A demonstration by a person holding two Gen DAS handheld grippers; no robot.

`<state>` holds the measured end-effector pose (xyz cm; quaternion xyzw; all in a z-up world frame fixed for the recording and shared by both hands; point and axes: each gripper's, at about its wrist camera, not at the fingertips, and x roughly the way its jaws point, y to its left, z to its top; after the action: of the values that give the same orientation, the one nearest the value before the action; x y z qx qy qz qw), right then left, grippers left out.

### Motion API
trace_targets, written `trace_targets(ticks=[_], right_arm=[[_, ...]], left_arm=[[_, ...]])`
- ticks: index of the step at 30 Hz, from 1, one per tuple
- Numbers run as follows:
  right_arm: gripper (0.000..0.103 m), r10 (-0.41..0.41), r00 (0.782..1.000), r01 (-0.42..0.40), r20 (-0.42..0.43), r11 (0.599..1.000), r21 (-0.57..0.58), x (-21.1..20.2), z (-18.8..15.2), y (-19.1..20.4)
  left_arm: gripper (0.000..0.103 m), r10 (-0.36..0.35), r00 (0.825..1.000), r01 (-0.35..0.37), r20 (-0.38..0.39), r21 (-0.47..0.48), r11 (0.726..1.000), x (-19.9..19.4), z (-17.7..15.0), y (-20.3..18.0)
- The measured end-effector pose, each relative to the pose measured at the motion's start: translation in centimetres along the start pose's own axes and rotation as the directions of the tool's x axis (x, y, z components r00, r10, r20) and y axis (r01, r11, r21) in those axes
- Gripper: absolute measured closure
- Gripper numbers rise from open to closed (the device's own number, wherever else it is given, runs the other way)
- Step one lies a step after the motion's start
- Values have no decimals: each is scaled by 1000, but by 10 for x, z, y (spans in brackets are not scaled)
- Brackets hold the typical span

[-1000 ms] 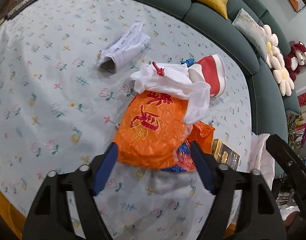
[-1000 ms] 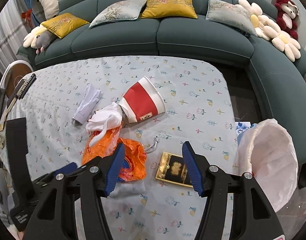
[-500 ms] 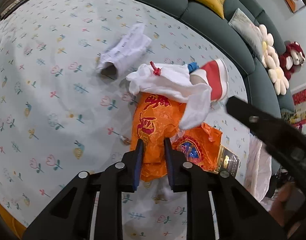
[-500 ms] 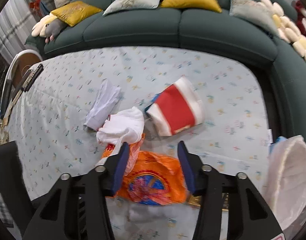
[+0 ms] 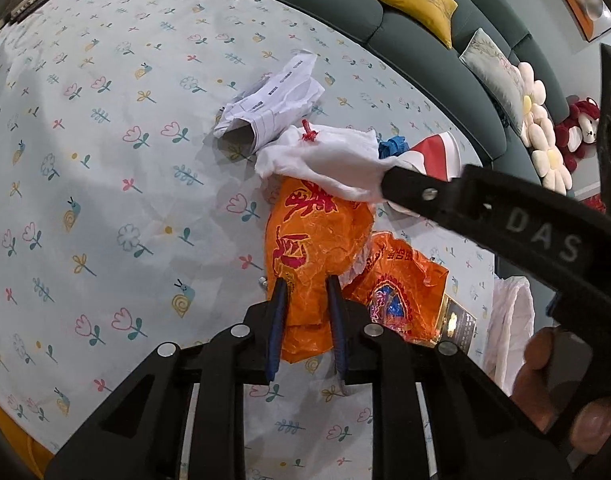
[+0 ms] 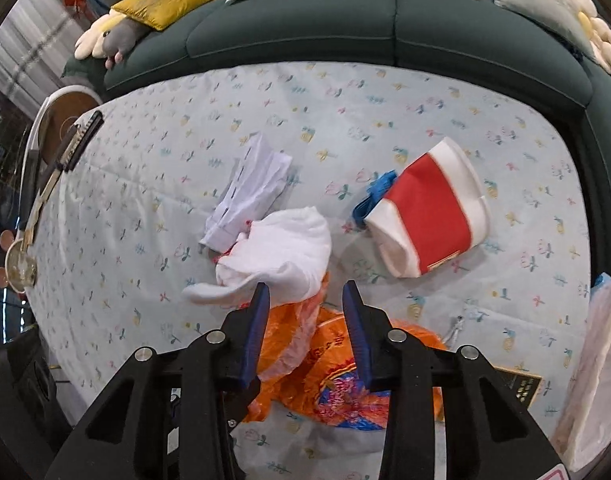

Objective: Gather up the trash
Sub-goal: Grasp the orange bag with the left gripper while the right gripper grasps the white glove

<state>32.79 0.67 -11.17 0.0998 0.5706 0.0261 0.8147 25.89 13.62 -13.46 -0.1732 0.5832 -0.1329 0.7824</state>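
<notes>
Both grippers have closed in on the litter mid-bench; left gripper (image 5: 305,300) jaws clamp the crinkled orange plastic wrapper (image 5: 313,236); right gripper (image 6: 305,312) jaws are closing beside the white crumpled tissue (image 6: 281,256); next, lifting toward the white bag (image 6: 601,360) at the bench's right edge.

Both your wrist views look steeply down along their tongs, close above the bench (image 5: 105,120); they share the orange wrapper (image 5: 313,236) and sofa (image 6: 345,36).
</notes>
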Motion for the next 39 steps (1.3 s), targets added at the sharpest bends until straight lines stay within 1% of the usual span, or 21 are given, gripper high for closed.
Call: trace_targets(ticks=[1, 2, 3, 7, 11, 16, 19, 23, 27, 30, 34, 39], right_arm=[[79, 8, 1000, -8, -3, 1000, -4, 1, 0, 1], [88, 21, 1000, -21, -14, 1000, -15, 3, -1, 3], [101, 28, 999, -29, -26, 999, -26, 5, -2, 5], [101, 25, 1000, -25, 4, 999, -37, 0, -4, 4], [101, 39, 997, -39, 63, 999, -2, -24, 0, -9], [101, 18, 988, -19, 153, 1000, 8, -67, 4, -28], [101, 1, 979, -7, 204, 1000, 30, -96, 5, -45], [101, -29, 962, 11, 273, 998, 68, -137, 0, -73], [101, -89, 944, 57, 316, 993, 108, -168, -15, -106], [101, -122, 936, 75, 329, 985, 152, -186, -31, -133], [101, -175, 924, 99, 339, 968, 230, -207, -62, -175], [101, -220, 917, 111, 333, 942, 317, -222, -99, -224]], left_arm=[[83, 2, 1000, -2, 0, 3, 1000, 0, 0, 0], [83, 2, 1000, -2, 0, 5, 1000, 0, 0, -1], [83, 4, 1000, -4, 0, 6, 1000, 0, 0, -1], [83, 7, 1000, -7, 3, 0, 1000, -4, -1, -1], [83, 5, 1000, -5, 23, 8, 1000, -15, -3, -5], [83, 4, 998, -5, 56, 25, 1000, -33, -6, -14], [83, -8, 997, 4, 78, 44, 999, -46, -8, -25], [83, -26, 994, 18, 102, 80, 997, -61, -11, -46], [83, -55, 992, 38, 113, 142, 989, -72, -18, -81], [83, -74, 991, 50, 111, 204, 978, -75, -27, -111], [83, -101, 991, 72, 88, 284, 956, -72, -42, -153], [83, -127, 991, 102, 42, 383, 918, -59, -71, -209]])
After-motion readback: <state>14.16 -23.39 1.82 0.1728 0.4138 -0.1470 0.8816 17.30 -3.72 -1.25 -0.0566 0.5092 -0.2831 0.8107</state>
